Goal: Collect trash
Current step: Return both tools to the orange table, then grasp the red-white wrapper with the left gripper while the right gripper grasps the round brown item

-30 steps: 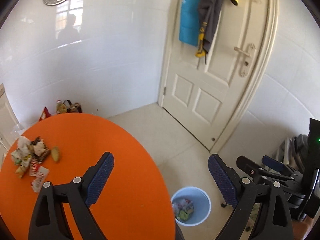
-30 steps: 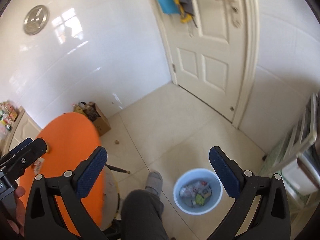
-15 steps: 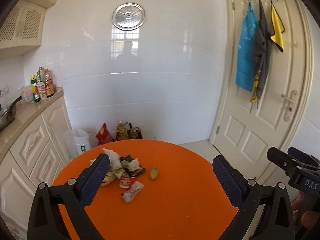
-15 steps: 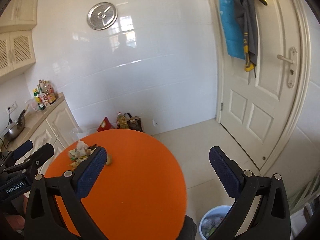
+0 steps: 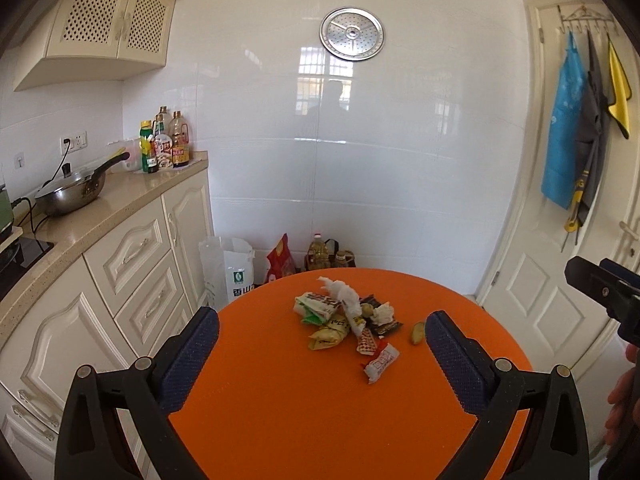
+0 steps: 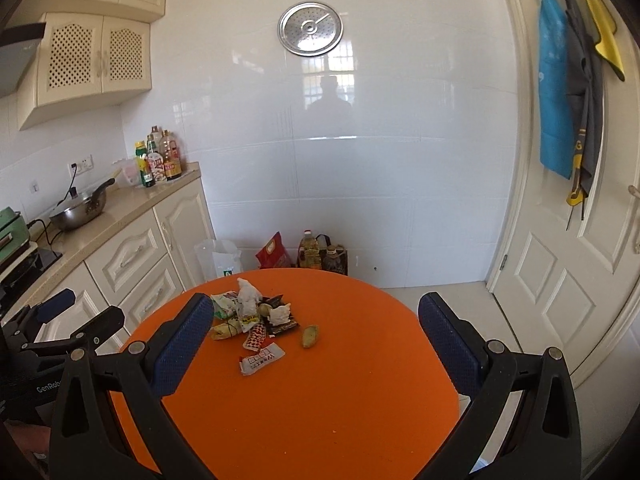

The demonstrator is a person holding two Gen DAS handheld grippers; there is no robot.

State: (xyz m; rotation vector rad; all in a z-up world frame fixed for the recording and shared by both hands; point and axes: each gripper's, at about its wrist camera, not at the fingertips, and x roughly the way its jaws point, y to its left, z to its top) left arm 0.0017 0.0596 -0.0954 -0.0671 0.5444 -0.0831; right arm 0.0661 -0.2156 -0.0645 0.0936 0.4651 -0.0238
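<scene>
A pile of trash [image 5: 344, 316] lies on the far part of a round orange table [image 5: 320, 408]: crumpled tissue, several snack wrappers, a red-and-white wrapper [image 5: 381, 365] nearest me and a small yellowish scrap [image 5: 417, 333] to the right. The pile [image 6: 250, 316], the wrapper [image 6: 262, 358] and the scrap [image 6: 310, 336] also show in the right wrist view. My left gripper [image 5: 322, 340] is open and empty, held above the table's near side. My right gripper [image 6: 314, 330] is open and empty, also short of the pile.
A cream cabinet run with a counter [image 5: 100, 208], a pan [image 5: 72, 192] and bottles [image 5: 164, 140] stands at the left. Bags and oil bottles [image 5: 304, 256] sit on the floor behind the table. A white door [image 6: 560, 240] with hanging cloths is at the right.
Both grippers have swung up and left from the floor and the blue bin to face the table and its trash pile. Both stay open and empty.
</scene>
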